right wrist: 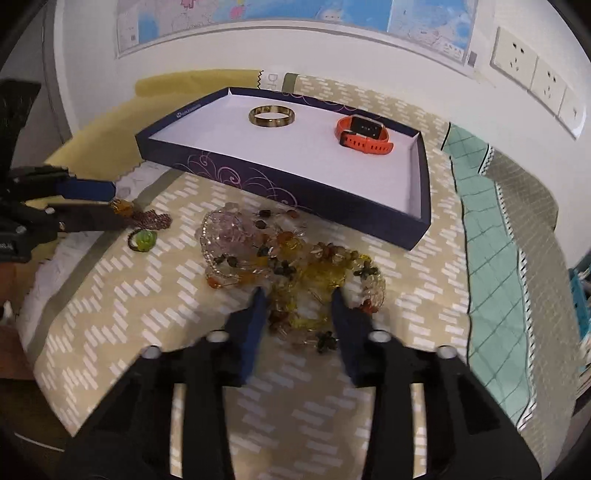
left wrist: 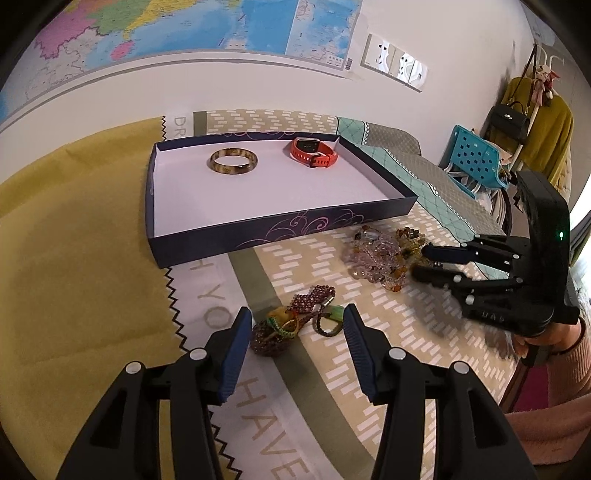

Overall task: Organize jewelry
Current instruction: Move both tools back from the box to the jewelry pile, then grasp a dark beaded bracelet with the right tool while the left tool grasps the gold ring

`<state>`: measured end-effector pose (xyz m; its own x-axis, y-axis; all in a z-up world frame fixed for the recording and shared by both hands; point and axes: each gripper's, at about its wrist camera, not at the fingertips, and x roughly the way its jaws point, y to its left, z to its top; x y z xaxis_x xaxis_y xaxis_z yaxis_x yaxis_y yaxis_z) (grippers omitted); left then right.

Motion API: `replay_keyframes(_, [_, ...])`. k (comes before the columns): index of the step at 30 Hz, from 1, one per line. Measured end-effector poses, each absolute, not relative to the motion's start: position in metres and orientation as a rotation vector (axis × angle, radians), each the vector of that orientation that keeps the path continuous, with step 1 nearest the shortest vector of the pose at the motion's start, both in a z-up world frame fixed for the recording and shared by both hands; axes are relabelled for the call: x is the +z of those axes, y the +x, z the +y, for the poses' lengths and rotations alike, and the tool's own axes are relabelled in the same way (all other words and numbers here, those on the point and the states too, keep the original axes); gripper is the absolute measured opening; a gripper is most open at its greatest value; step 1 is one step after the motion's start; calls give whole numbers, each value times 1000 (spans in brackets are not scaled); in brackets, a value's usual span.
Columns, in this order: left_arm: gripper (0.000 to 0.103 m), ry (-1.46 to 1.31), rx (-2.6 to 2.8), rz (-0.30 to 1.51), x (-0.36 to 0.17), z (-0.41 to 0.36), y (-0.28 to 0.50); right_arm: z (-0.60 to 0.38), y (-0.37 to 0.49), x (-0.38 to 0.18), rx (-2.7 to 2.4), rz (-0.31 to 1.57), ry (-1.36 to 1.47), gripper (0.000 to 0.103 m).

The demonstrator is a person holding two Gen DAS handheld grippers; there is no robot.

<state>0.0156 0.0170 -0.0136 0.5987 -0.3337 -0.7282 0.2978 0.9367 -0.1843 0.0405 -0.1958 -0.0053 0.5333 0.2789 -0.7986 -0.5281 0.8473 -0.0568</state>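
The bedsheet (left wrist: 236, 369) carries large pale grey letters on its white band. Near the left gripper one reads "HAVE", and a little farther "YO", partly cut by the box (left wrist: 221, 240). Behind the box, at the far edge, stand the letters "DR". On the left wall of the box, in the right wrist view, there is a small white brand line (right wrist: 188, 110), too small to read. The wall map (left wrist: 207, 29) has print which is not legible.

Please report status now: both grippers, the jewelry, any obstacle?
Left gripper open over small bracelets. Right gripper open astride bead pile. Bangle, watch in box. No obstacle.
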Motion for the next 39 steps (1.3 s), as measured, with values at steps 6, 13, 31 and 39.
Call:
replay_keyframes(6, [49, -58, -357, 857, -14, 21, 16, -217, 41, 15, 552, 878, -170, 10])
replay_keyframes(13, [49, -57, -364, 853, -13, 21, 15, -251, 57, 30, 607, 895, 98, 10])
replay_keyframes(31, [31, 16, -371, 867, -18, 17, 14, -284, 58, 57, 666, 820, 314, 10])
replay_keyframes(39, [9, 47, -387, 845, -11, 12, 15, -273, 55, 51, 693, 846, 311, 10])
